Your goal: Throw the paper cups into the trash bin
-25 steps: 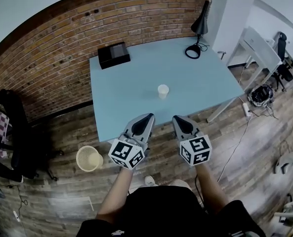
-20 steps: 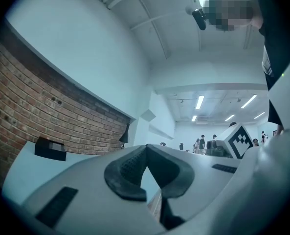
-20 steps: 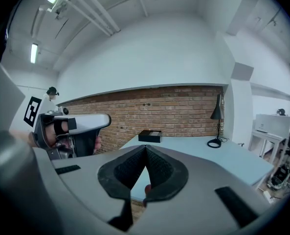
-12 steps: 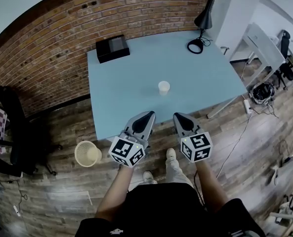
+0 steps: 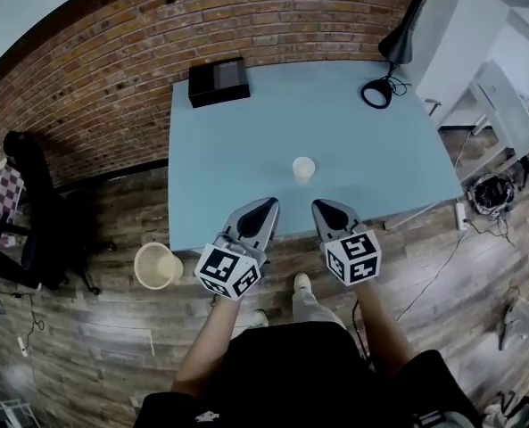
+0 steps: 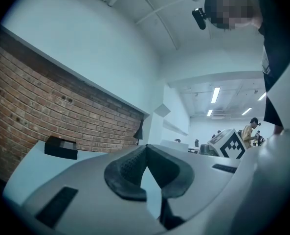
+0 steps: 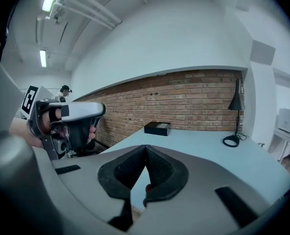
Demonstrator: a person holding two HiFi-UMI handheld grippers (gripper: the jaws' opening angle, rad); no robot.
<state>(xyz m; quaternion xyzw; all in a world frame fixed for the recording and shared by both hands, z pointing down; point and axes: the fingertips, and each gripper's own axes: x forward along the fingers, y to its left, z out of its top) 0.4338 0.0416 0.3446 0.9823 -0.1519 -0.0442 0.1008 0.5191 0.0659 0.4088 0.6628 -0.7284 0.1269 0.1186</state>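
A white paper cup [image 5: 303, 169] stands upright near the front edge of the light blue table [image 5: 237, 159]. The trash bin [image 5: 158, 265], a cream woven basket, sits on the wooden floor by the table's front left corner. My left gripper [image 5: 268, 206] and right gripper [image 5: 321, 206] hover side by side over the table's front edge, just short of the cup. Both are shut with nothing between the jaws. The left gripper view shows its fingertips [image 6: 146, 147] meeting; the right gripper view shows the same [image 7: 145, 146]. The cup does not show clearly in either gripper view.
A black box [image 5: 218, 81] lies at the table's far left corner and a black desk lamp [image 5: 384, 78] at its far right. A black chair [image 5: 32, 212] stands left of the bin. White furniture [image 5: 514, 105] and floor cables [image 5: 491, 194] lie to the right.
The person has stepped a little closer, and the table and bin have shifted in the head view. Both grippers stay shut, and the cup has not moved on the table.
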